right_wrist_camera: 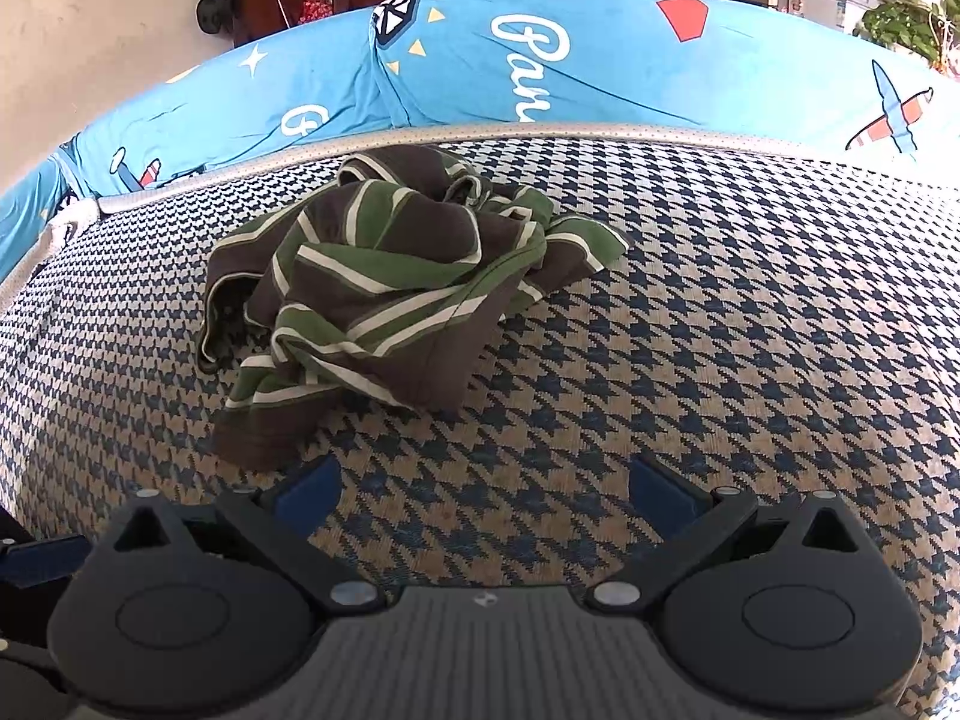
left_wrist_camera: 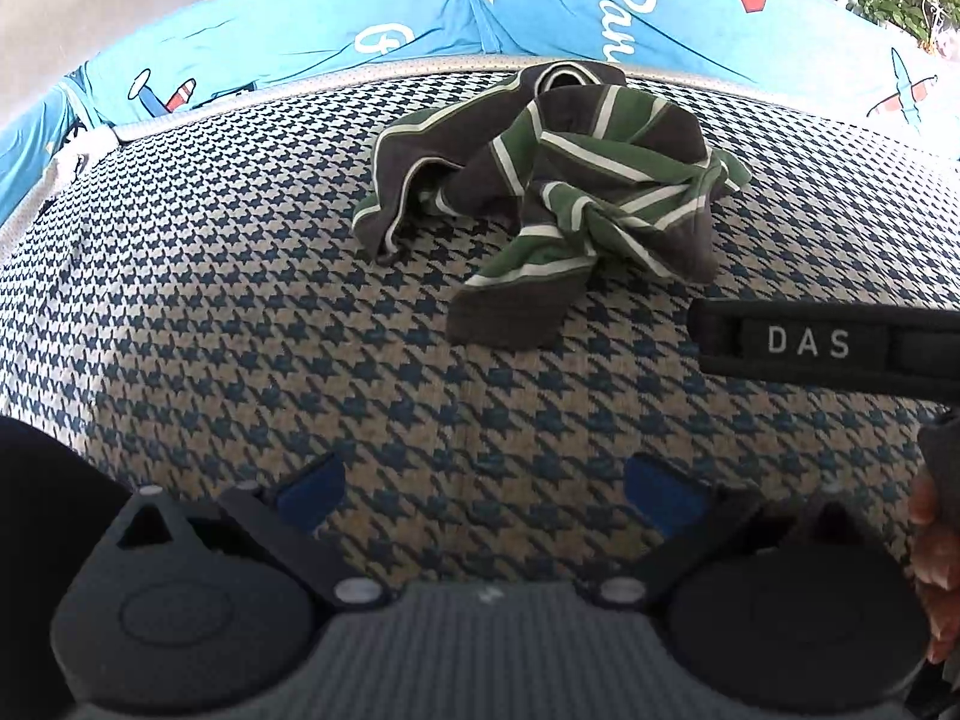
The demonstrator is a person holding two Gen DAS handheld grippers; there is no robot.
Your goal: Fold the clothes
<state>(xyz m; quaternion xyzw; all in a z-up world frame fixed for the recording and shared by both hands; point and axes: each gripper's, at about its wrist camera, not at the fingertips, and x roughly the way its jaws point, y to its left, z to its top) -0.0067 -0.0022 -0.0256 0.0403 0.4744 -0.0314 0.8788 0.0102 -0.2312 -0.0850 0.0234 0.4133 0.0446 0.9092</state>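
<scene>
Crumpled striped garment (right_wrist_camera: 384, 282) lies ahead-left of the right hand-held gripper (right_wrist_camera: 486, 492), spread and empty.

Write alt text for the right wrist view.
A crumpled brown, green and white striped garment lies on a houndstooth-patterned surface, ahead and left of the open, empty right gripper. A blue printed sheet lies behind.

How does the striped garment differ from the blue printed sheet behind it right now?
The striped garment is brown and green with cream stripes; the blue printed sheet carries white lettering and aeroplanes. The garment lies crumpled in a heap on the houndstooth surface, while the sheet is draped fairly smooth beyond its far edge. Both are fabric, and neither the left gripper nor the right gripper touches them.
</scene>
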